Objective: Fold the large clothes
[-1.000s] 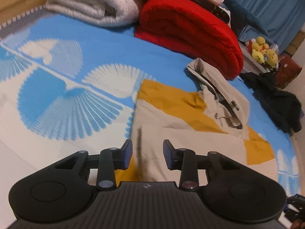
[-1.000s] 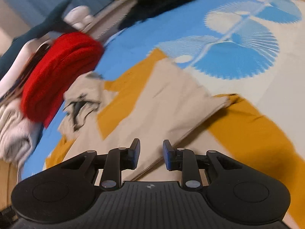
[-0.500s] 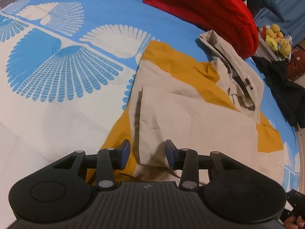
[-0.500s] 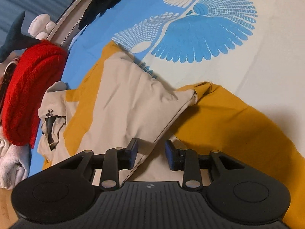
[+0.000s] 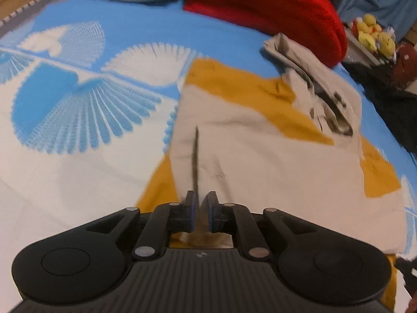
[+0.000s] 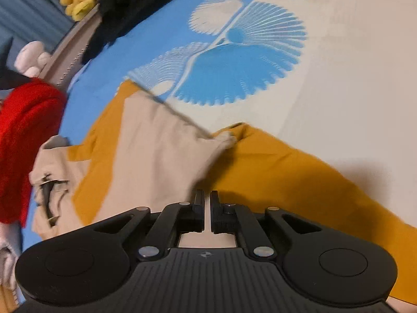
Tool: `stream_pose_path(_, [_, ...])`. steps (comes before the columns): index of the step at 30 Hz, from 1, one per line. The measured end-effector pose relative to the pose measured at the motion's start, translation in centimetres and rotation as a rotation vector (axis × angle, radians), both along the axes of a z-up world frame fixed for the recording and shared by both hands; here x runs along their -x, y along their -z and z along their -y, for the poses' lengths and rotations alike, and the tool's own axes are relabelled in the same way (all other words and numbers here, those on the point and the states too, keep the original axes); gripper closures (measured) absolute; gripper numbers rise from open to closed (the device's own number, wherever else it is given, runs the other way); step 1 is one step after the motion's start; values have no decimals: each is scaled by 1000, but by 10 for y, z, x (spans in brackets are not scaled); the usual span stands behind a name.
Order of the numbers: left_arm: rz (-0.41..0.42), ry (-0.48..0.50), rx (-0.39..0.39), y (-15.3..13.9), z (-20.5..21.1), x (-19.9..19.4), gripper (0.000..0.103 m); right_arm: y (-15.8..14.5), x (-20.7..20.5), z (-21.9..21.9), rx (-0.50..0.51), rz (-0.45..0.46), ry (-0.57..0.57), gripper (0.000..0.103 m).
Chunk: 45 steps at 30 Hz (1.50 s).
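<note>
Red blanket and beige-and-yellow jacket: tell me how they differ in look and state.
The red blanket is one solid colour; the jacket is beige with mustard-yellow panels. The blanket looks thick and fuzzy and is folded into a bulky roll at the far edge of the bed; the jacket is thin and lies mostly flat, only partly folded. The jacket's near edge sits between the jaws of a hand-held gripper; nothing grips the blanket. Both lie on the blue-and-white bedspread.
</note>
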State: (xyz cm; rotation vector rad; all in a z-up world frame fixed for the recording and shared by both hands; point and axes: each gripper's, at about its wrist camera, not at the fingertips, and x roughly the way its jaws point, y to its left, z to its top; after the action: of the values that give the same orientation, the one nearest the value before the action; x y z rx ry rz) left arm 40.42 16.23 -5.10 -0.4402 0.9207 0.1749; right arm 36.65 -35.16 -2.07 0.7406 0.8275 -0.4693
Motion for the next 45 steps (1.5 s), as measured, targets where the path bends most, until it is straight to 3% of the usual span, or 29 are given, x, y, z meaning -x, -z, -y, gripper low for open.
stream_pose_path(4, [154,60,-91,-28,16,4,85,-25,4,-17,144,109,-50,98])
stream_pose_path(5, [160,82,-75,-26,20,4,84,-31,1,-22,172,143,-87,93])
stream_pose_path(6, [150,96,-56,-21,23,1,83,-35,-2,-27,190,181,-132,80])
stream_pose_path(8, [76,110,-12,-1,24,-5,73,-31,-13,-34,192,209,-239,60])
stream_pose_path(9, [26,108,-4,8,24,-7,66,-23,-23,-34,171,178,-295,60])
stream_pose_path(11, [-85,99,-13,28,24,-12,62,-1,-40,-29,134,47,-322,61])
stream_pose_path(13, [-85,95,-33,25,25,-12,62,20,-48,-25,138,-98,-324,61])
stream_pose_path(15, [-24,111,-89,8,31,-12,61,19,-45,-19,123,-91,-277,60])
stream_pose_path(17, [43,141,-131,-4,38,-12,52,7,-46,-24,137,-47,-301,60])
stream_pose_path(19, [24,149,-112,1,40,-14,45,-5,-45,-31,173,-15,-318,59])
stream_pose_path(22, [-103,119,-65,19,37,-14,46,-22,-39,-37,195,26,-336,60])
stream_pose_path(25, [-3,82,-62,-9,35,-8,45,-49,-31,-41,255,86,-364,60])
stream_pose_path(29, [171,101,-139,-48,48,7,41,-76,-16,-47,357,170,-397,60])
stream_pose_path(39, [372,96,-311,-92,58,33,41,-102,10,-31,447,229,-401,60])
stream_pose_path(42, [378,124,-305,-99,57,19,41,-105,8,-21,430,231,-389,60])
stream_pose_path(45, [325,164,-289,-103,62,-28,55,-106,6,-14,419,233,-383,60])
